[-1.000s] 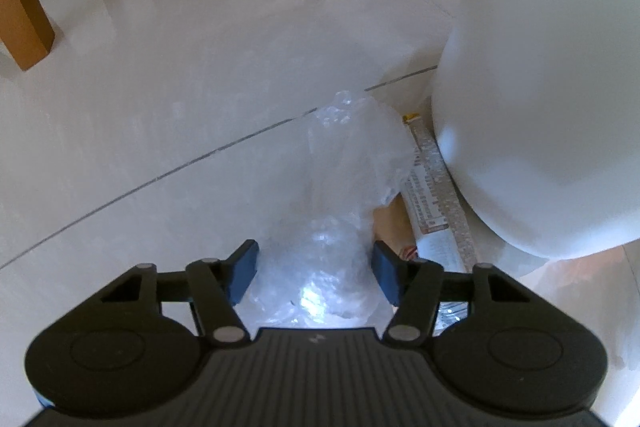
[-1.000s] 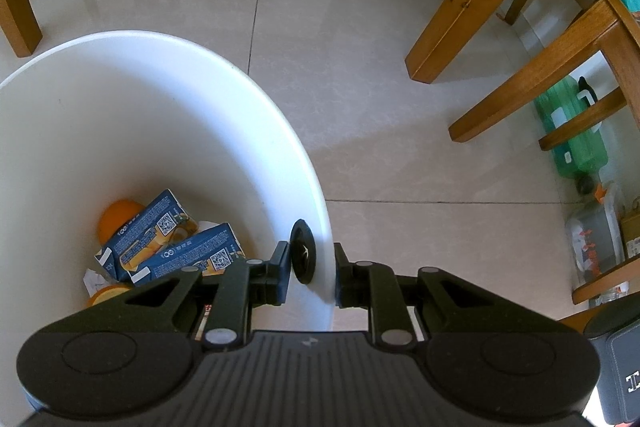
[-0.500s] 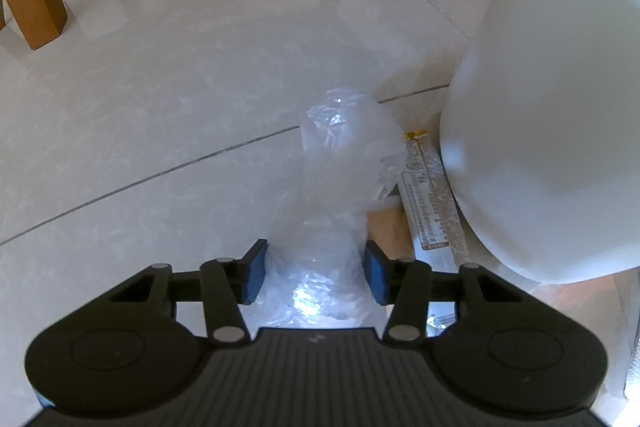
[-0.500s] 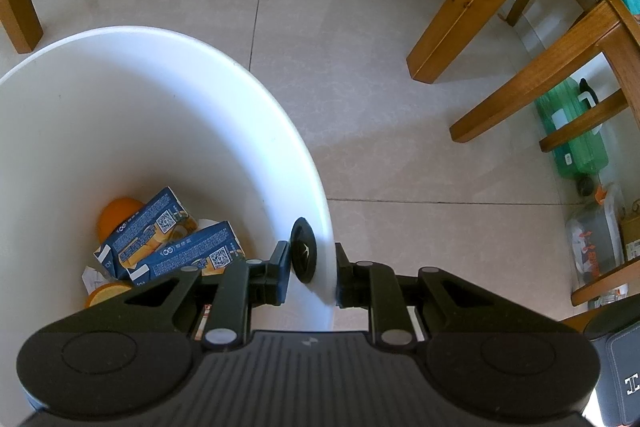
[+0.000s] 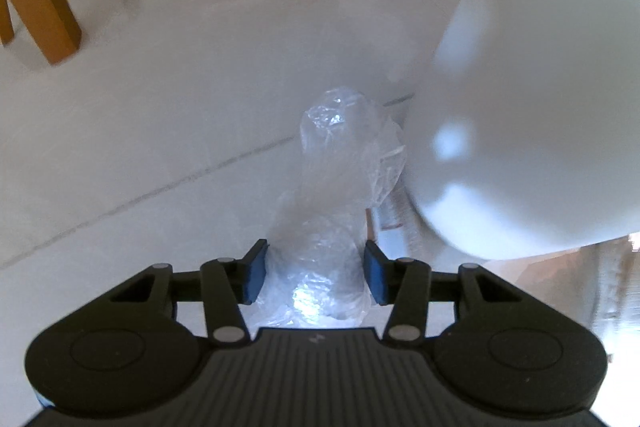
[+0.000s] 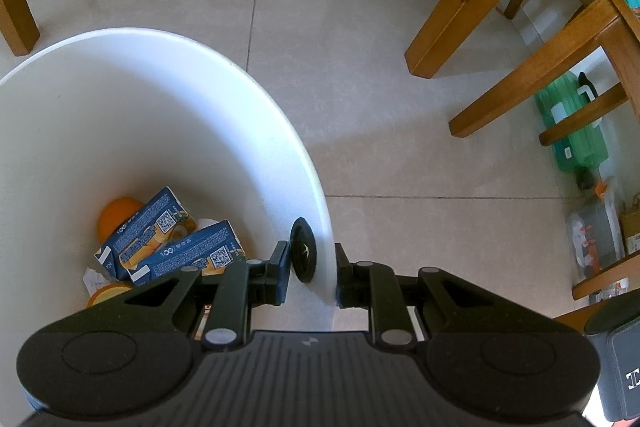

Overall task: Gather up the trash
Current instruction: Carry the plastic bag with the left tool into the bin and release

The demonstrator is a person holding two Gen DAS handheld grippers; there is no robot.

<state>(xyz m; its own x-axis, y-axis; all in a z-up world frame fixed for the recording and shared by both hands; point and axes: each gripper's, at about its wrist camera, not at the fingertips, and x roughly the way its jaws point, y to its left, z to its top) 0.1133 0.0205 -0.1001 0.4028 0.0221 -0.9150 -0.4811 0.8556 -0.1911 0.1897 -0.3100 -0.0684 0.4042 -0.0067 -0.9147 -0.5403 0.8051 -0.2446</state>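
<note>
your left gripper (image 5: 315, 277) pinches the clear plastic bag (image 5: 332, 195), seemingly clear of the floor; your right gripper (image 6: 311, 269) clamps the white bin (image 6: 280, 131)'s rim beside it (steadying it).

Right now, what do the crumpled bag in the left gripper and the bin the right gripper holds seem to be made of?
The crumpled bag looks like thin clear plastic film: see-through, creased, with bright glints. The bin seems to be smooth white plastic with a soft sheen and a thin rim, though glazed metal cannot be ruled out. The left gripper pinches the bag; the right gripper clamps the bin's wall.
</note>
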